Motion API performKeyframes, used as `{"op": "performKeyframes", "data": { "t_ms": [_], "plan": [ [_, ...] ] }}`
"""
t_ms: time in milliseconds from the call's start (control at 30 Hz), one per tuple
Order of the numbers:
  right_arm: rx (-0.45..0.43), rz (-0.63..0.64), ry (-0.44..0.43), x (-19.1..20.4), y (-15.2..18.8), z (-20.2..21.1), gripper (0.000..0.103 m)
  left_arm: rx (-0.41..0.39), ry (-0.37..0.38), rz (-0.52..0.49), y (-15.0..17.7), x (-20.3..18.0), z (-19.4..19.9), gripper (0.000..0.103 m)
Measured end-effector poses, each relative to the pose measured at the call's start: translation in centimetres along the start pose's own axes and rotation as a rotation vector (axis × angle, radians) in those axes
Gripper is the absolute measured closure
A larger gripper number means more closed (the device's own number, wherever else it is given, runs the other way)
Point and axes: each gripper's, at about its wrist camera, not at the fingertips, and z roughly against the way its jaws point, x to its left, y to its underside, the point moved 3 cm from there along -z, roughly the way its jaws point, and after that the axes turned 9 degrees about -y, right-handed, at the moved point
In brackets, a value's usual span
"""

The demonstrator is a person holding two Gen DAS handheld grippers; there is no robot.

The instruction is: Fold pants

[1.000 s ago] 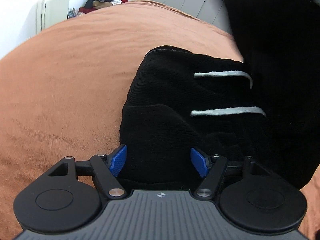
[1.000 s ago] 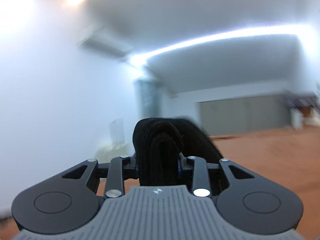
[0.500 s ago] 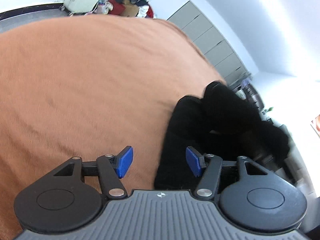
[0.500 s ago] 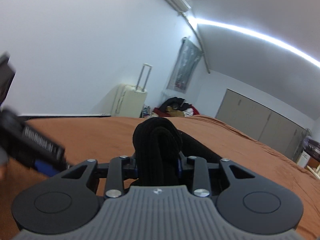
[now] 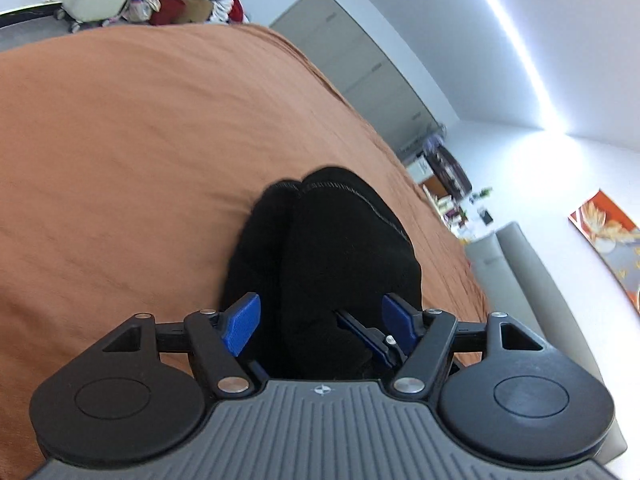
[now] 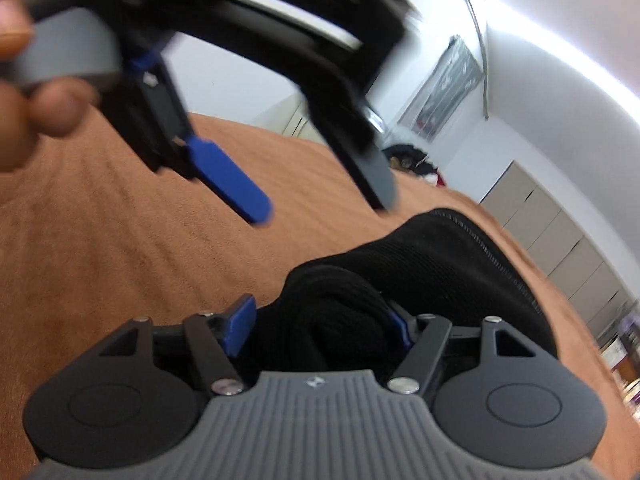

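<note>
Black pants (image 5: 332, 264) bunched between both tongs, left tongs (image 5: 320, 320) and right tongs (image 6: 320, 320) just opened, unclamped

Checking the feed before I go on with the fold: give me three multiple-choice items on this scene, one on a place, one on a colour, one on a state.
1. Where do the black pants lie?
A. on the floor
B. on the bed cover
C. on the grey cabinets

2. What colour is the bed cover?
A. white
B. green
C. orange-brown

3. What state are the pants in?
A. folded into a compact bundle
B. spread flat at full length
C. hanging in the air

Answers: B, since the cover surrounds them in both views; C, since it is orange-brown throughout; A, since layers are stacked with a short outline.
</note>
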Motion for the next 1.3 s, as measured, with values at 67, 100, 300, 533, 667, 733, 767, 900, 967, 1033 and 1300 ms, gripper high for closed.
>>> {"op": "performKeyframes", "data": {
  "t_ms": [67, 100, 300, 533, 667, 733, 767, 900, 967, 1033, 1300],
  "plan": [
    [-0.018, -0.006, -0.011, 0.0, 0.3, 1.4, 0.040, 0.031, -0.011, -0.023, 0.3, -0.3, -0.7, 0.021],
    [-0.028, -0.015, -0.015, -0.7, 0.6, 1.5, 0.041, 0.046, -0.016, -0.031, 0.5, -0.5, -1.1, 0.021],
    [0.030, -0.145, -0.086, -1.2, 1.8, 4.0, 0.068, 0.160, -0.029, -0.012, 1.5, -0.7, -4.3, 0.020],
    [-0.048, -0.331, -0.263, -4.1, 2.8, 8.2, 0.082, 0.199, 0.023, 0.079, 1.9, 0.5, -5.4, 0.067],
    [-0.127, -0.493, -0.160, -7.7, 3.9, 10.9, 0.070, 0.138, 0.101, 0.199, 0.9, 1.5, -4.1, 0.071],
    [-0.152, -0.583, -0.104, -10.0, 4.5, 11.6, 0.070, 0.098, 0.144, 0.227, 0.4, 1.7, -3.1, 0.071],
    [-0.162, -0.616, -0.070, -11.0, 4.5, 11.7, 0.070, 0.088, 0.140, 0.219, 0.1, 1.7, -2.8, 0.071],
    [-0.165, -0.659, 0.000, -13.9, 3.5, 11.7, 0.070, 0.120, 0.040, 0.143, 0.5, 1.8, -3.8, 0.071],
    [-0.118, -0.676, 0.012, -14.9, 2.5, 9.8, 0.070, 0.139, -0.008, 0.114, 1.3, 2.2, -5.0, 0.071],
    [-0.060, -0.686, 0.034, -15.8, 1.9, 7.1, 0.070, 0.137, -0.021, 0.118, 1.9, 2.6, -5.6, 0.071],
    [0.055, -0.649, 0.030, -16.8, 0.4, -2.1, 0.054, 0.127, -0.033, 0.088, 1.5, 2.5, -5.2, 0.071]
  ]
}}
